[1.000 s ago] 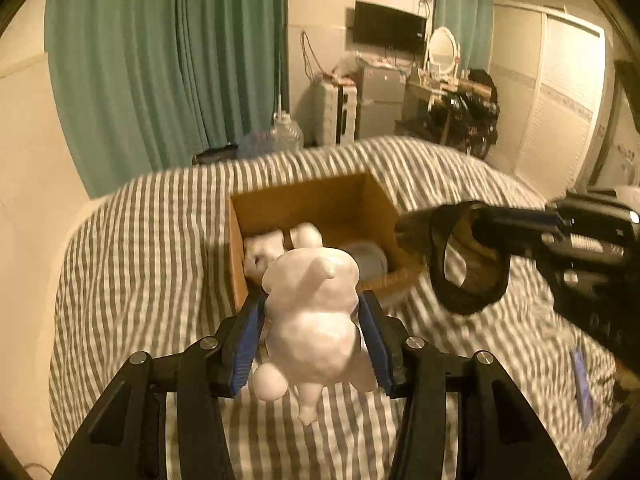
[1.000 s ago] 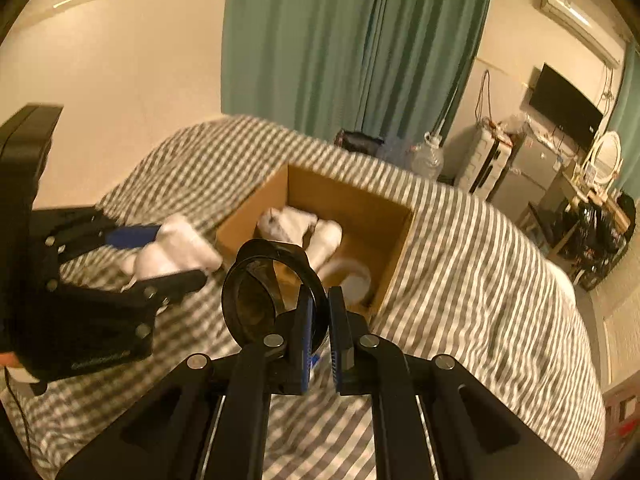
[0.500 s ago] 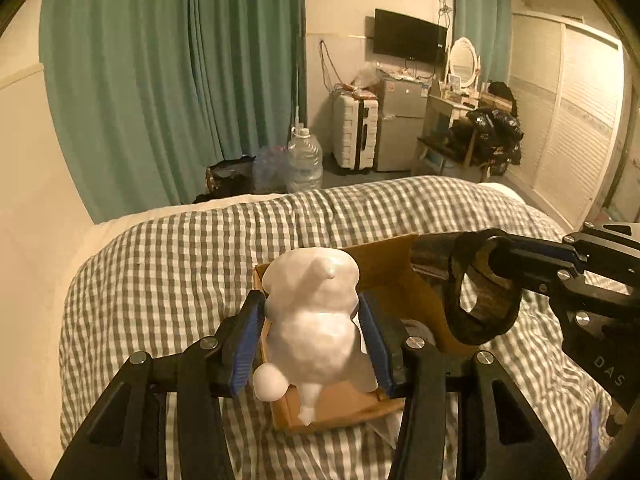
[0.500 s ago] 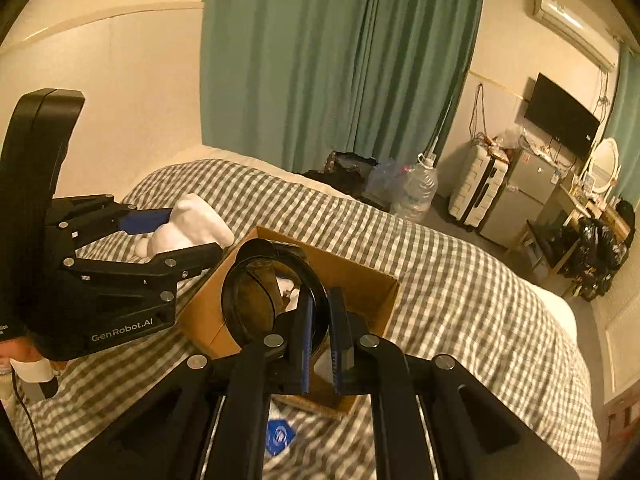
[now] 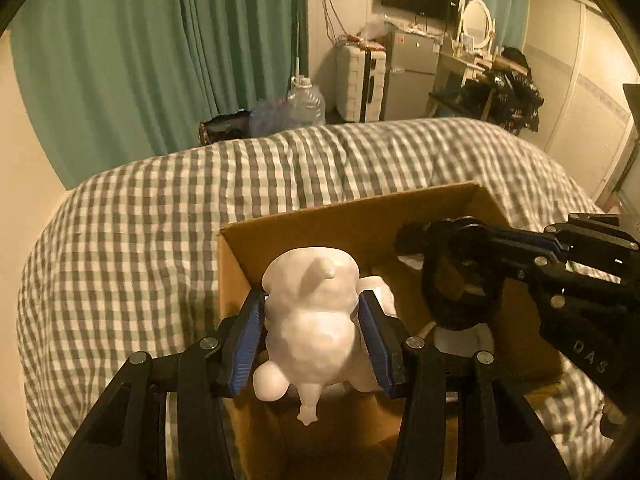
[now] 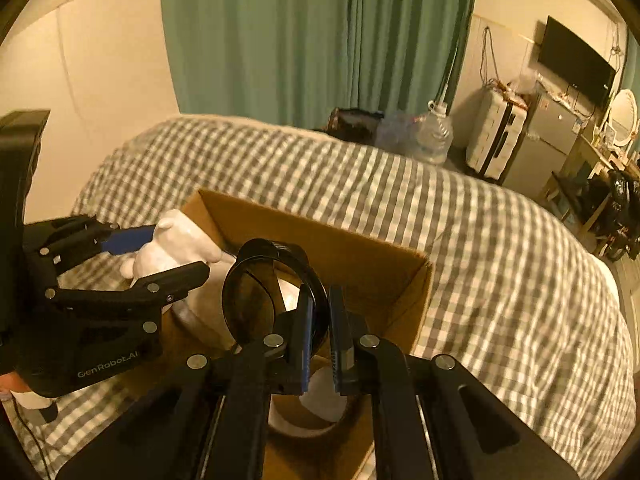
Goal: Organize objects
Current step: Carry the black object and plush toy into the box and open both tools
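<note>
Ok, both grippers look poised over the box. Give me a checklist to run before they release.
1. Left gripper shut on white figurine: ok.
2. Right gripper shut on black ring, pinched at its rim: ok.
3. Figurine above cardboard box opening: ok, near its left wall.
4. Ring above the opening: ok.
5. Free room inside: cannot tell; white items already lie there, partly hidden.
6. The two grippers apart from each other: ok, a gap shows in the right wrist view.
</note>
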`<state>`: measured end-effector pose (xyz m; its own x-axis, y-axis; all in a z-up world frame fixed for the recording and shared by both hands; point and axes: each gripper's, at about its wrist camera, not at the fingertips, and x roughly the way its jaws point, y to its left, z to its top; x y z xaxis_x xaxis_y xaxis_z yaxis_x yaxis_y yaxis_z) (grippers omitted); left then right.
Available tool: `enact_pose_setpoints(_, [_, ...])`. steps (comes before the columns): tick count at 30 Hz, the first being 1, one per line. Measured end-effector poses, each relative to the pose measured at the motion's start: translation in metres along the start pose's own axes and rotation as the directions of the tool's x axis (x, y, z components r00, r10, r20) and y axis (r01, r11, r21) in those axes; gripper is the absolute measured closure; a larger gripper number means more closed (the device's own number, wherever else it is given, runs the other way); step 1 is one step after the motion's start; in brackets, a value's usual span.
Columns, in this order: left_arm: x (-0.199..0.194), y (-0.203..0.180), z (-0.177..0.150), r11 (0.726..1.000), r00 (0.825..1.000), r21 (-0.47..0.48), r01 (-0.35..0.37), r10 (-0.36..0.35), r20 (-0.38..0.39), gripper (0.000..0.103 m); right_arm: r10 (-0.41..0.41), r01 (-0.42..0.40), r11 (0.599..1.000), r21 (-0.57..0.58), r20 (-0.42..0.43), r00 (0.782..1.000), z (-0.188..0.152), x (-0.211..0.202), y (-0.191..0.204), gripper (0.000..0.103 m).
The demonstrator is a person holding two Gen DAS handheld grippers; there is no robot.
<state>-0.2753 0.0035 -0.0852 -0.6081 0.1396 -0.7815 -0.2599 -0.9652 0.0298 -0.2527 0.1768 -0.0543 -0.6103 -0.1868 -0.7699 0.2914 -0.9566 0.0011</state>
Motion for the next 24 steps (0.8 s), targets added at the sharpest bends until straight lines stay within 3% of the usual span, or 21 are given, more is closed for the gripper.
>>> enact_pose_setpoints(9, [0.018, -0.004, -0.008, 1.000, 0.999, -0.009, 0.023, -0.023, -0.042, 0.052, 0.014, -0.013, 1.000, 0.013, -0.028, 1.000, -0.009, 0.025, -0.010, 0.094])
enact_pose_setpoints(12, [0.008, -0.005, -0.010, 1.000, 0.999, -0.006, 0.026, -0.027, -0.047, 0.047, 0.027, -0.026, 0.999, 0.028, -0.016, 1.000, -0.011, 0.017, -0.010, 0.076])
enact_pose_setpoints(13, [0.002, -0.005, -0.011, 1.000, 0.999, -0.004, 0.024, -0.024, -0.041, 0.042, 0.029, -0.029, 0.999, 0.037, -0.004, 1.000, -0.010, 0.011, -0.011, 0.066])
enact_pose_setpoints(14, [-0.005, -0.005, -0.012, 1.000, 0.999, -0.004, 0.020, -0.020, -0.033, 0.030, 0.028, -0.028, 0.999, 0.043, 0.006, 1.000, -0.010, 0.004, -0.011, 0.059])
enact_pose_setpoints(15, [-0.013, -0.006, -0.011, 1.000, 1.000, -0.004, 0.012, -0.012, -0.021, 0.021, 0.026, -0.026, 0.999, 0.045, 0.016, 1.000, -0.010, -0.003, -0.010, 0.056])
enact_pose_setpoints(24, [-0.089, 0.004, -0.010, 0.999, 0.998, -0.044, -0.018, 0.021, 0.066, 0.010, -0.030, 0.028, 0.999, 0.018, 0.120, 0.992, -0.005, -0.094, 0.002, 0.043])
